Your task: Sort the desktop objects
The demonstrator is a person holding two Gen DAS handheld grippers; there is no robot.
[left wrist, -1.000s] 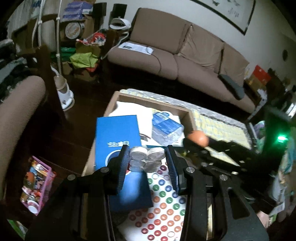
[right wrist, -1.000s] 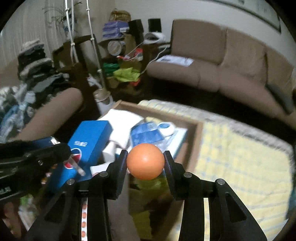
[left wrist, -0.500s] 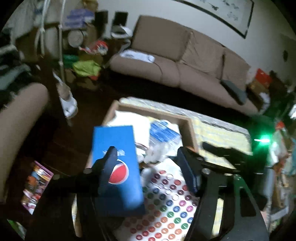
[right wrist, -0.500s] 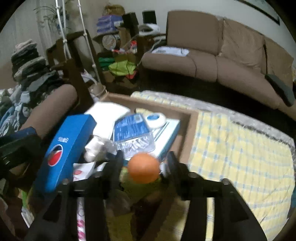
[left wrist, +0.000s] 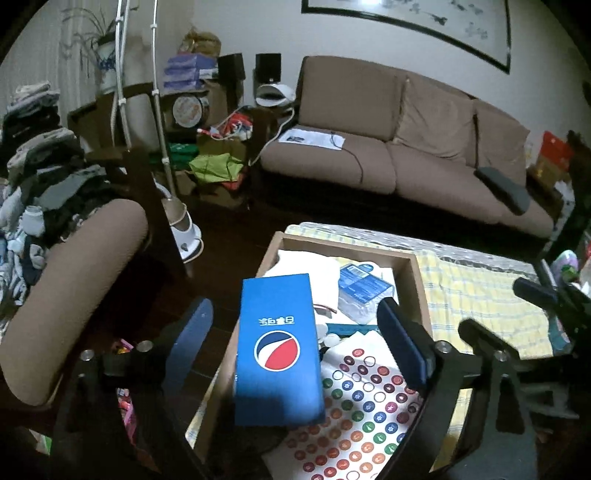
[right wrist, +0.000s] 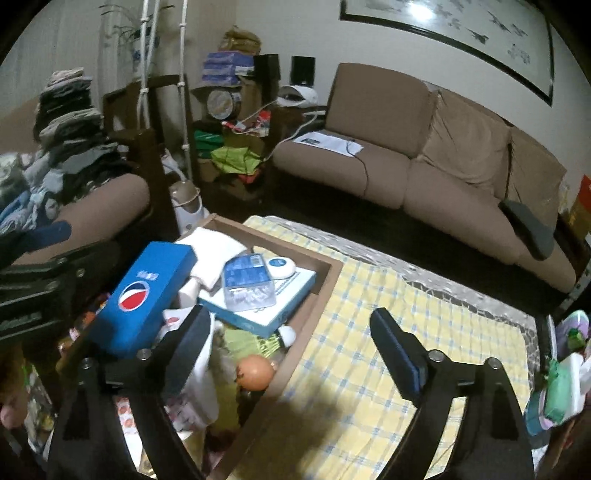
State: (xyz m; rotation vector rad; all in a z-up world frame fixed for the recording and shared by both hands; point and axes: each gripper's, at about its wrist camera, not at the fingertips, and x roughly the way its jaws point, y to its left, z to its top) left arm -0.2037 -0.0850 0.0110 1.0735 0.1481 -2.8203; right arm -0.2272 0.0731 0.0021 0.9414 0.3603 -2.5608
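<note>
Both claws, left [left wrist: 295, 328] and right [right wrist: 290, 332], gape empty over the Pepsi-logo blue box [left wrist: 279, 350].

Beyond my work surface I note a brown three-seat sofa [left wrist: 406, 147] against the far wall, with a sheet of white paper [left wrist: 312, 138] lying on its left seat cushion and a dark grey cushion [left wrist: 504, 190] on its right end. A framed picture [left wrist: 424, 22] hangs on the wall above it. Left of the sofa stands a cluttered corner: stacked boxes [right wrist: 225, 68], a round tin [right wrist: 219, 103] and a bright green bag [left wrist: 218, 166] on the floor. A brown padded armrest [left wrist: 70, 291] sits at my near left, with a heap of folded clothes [right wrist: 70, 122] behind it. The floor is dark.
</note>
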